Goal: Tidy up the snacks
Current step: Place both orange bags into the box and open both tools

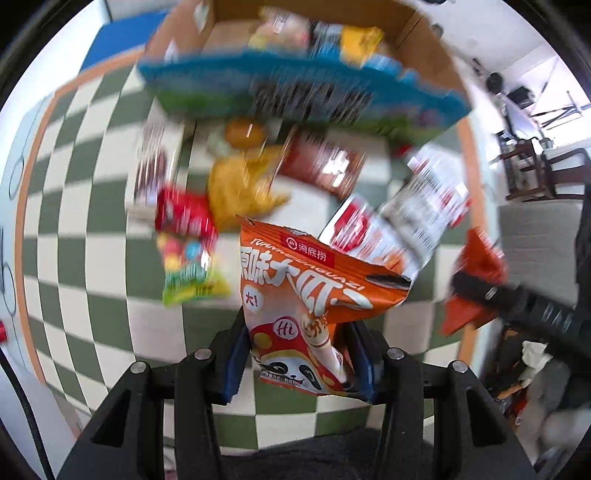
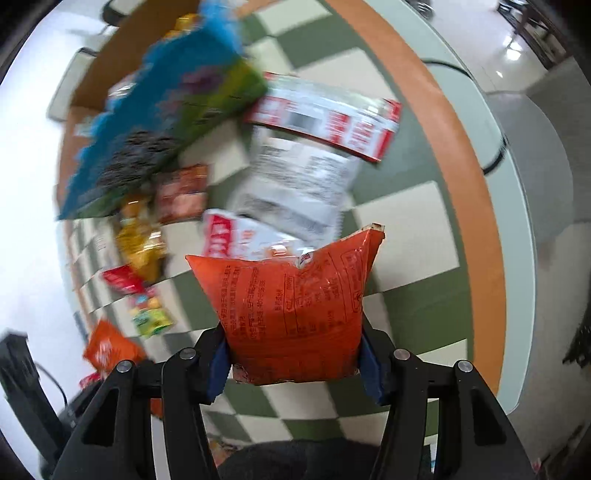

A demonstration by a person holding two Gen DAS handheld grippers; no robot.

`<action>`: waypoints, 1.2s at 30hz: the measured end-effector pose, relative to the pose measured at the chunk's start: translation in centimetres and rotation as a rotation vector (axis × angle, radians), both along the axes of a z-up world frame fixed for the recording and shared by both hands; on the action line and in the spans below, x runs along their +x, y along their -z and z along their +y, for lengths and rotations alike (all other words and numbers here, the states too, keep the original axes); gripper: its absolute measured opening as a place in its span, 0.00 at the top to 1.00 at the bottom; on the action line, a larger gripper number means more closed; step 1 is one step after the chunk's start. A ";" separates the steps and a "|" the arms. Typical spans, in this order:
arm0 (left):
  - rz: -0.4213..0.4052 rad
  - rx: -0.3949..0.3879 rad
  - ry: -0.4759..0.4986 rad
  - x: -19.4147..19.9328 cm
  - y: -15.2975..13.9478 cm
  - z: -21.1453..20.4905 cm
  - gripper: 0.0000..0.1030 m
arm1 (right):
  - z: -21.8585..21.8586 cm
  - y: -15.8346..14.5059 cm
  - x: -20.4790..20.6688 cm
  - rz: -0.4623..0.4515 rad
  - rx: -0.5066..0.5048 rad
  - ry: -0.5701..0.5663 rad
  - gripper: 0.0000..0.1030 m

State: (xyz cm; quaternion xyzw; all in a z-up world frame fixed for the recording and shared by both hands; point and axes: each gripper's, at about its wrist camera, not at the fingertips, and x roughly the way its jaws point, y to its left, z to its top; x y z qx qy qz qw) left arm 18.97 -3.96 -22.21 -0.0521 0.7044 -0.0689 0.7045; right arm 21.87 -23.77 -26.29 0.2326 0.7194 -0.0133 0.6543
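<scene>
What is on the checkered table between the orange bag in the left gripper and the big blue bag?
In the left wrist view, a crinkly yellow snack packet and a dark red packet lie between the orange sunflower-seed bag and the big blue bag.

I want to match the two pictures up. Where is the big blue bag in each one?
Left wrist view: the big blue bag stretches across the top, in front of the cardboard box.
Right wrist view: the same bag sits upper left, tilted, blurred.
Shared landmark: the green-and-white checkered cloth under the snacks.
</scene>
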 end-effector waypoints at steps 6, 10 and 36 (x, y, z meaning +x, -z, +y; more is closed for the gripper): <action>-0.100 -0.010 0.010 6.5 -5.3 -0.1 0.55 | 1.6 -5.0 3.1 -0.088 0.051 -0.024 0.42; -0.153 0.019 0.011 11.6 -7.7 0.4 0.55 | 1.7 -8.2 6.6 -0.149 0.065 -0.044 0.42; -0.035 0.226 0.036 36.0 0.7 4.1 0.54 | 2.2 -4.3 34.9 -0.129 -0.139 -0.014 0.41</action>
